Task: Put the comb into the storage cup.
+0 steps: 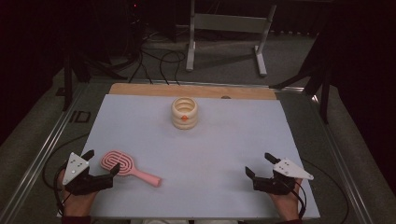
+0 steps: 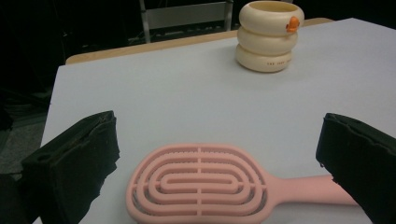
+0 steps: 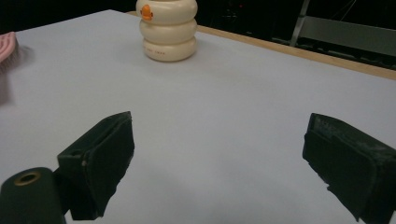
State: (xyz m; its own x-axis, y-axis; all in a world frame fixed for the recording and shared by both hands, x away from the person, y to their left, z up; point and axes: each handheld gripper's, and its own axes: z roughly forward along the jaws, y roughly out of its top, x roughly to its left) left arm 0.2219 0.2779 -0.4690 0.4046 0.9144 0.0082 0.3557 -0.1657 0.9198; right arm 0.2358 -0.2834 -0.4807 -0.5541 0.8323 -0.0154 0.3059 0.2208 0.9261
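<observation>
1. The left tool (image 1: 100,164), jaws spread, hovers just at the pink hairbrush (image 1: 125,165) lying flat on the bench (image 1: 224,149); the grasp looks about to begin.
2. Next it likely must lower and pinch the brush.
3. The right tool (image 1: 261,164) waits spread, holding nothing.

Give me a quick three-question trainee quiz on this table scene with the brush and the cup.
1. True or false: the left gripper is shut on the brush.
2. Which thing lies closest to the left gripper: A the cup, B the brush, C the right gripper?
3. Fill in: the cup stands near the table's ____ edge, seen from the person.

Key:
1. False; its jaws stand open beside the brush head.
2. B.
3. Far.
</observation>
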